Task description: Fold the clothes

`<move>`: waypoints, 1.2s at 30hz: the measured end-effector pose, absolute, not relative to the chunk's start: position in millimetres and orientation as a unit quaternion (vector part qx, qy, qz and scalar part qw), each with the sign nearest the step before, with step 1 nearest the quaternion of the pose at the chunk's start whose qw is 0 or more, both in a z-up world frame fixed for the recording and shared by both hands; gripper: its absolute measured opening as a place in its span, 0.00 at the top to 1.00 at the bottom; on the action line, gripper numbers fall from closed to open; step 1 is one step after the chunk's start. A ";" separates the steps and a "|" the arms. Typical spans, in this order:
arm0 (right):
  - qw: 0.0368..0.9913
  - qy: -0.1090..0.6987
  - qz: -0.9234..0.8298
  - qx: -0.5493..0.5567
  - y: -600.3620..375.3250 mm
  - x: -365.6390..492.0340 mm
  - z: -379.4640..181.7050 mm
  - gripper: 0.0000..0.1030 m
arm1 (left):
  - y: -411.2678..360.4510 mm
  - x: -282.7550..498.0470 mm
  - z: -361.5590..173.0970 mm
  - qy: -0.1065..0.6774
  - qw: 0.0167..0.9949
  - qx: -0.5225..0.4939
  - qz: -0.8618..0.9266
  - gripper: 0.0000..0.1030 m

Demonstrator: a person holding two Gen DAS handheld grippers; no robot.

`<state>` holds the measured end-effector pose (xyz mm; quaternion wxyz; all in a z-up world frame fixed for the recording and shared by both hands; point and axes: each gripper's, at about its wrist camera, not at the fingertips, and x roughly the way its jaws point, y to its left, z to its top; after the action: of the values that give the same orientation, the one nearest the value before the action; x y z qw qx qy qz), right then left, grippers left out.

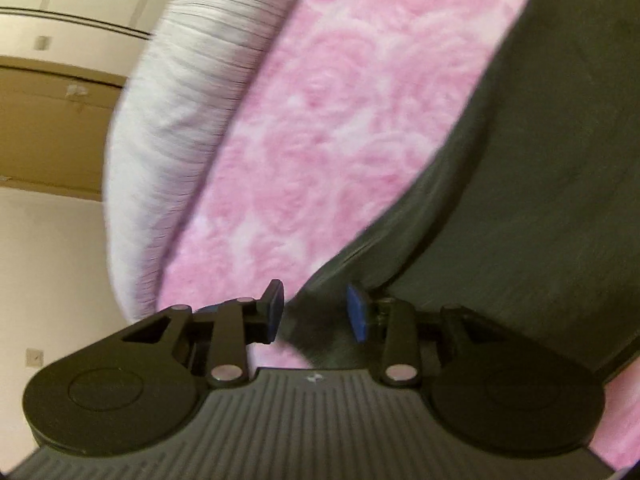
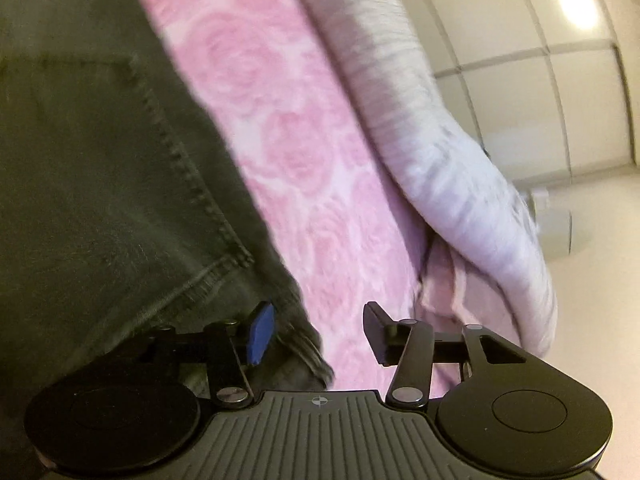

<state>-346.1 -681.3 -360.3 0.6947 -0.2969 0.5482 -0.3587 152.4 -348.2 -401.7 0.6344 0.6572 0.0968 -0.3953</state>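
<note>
A dark olive-grey garment (image 1: 540,160) with stitched seams lies on a pink rose-patterned blanket (image 1: 340,120). In the left wrist view its corner reaches in between the blue-padded fingers of my left gripper (image 1: 316,312), whose jaws stand apart around it. In the right wrist view the same garment (image 2: 100,180), with a stitched pocket seam, fills the left side. Its frayed corner lies between the fingers of my right gripper (image 2: 318,334), close to the left pad. Those jaws also stand apart. Both views are motion-blurred.
A white and grey striped pillow or duvet (image 1: 180,120) lies beyond the pink blanket, also in the right wrist view (image 2: 440,140). Behind are cream walls, a wooden beam (image 1: 52,132) and white cupboard panels (image 2: 540,100).
</note>
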 end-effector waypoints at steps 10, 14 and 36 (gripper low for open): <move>0.786 0.443 -0.397 -0.169 -553.6 -411.9 -301.7 0.50 | -228.1 64.7 -371.5 -0.005 0.621 0.580 -0.527 0.51; 0.770 0.474 -0.379 -0.197 -525.0 -420.8 -335.1 0.49 | -194.1 18.1 -418.8 -0.081 0.539 0.631 -0.552 0.50; 0.711 0.500 -0.322 -0.374 -538.2 -426.2 -434.5 0.39 | -237.4 46.6 -488.0 -0.161 0.513 0.700 -0.470 0.87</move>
<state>-426.2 -538.2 -434.5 0.7115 -0.3737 0.5003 -0.3223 46.6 -237.4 -488.0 0.5135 0.6997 -0.1610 -0.4699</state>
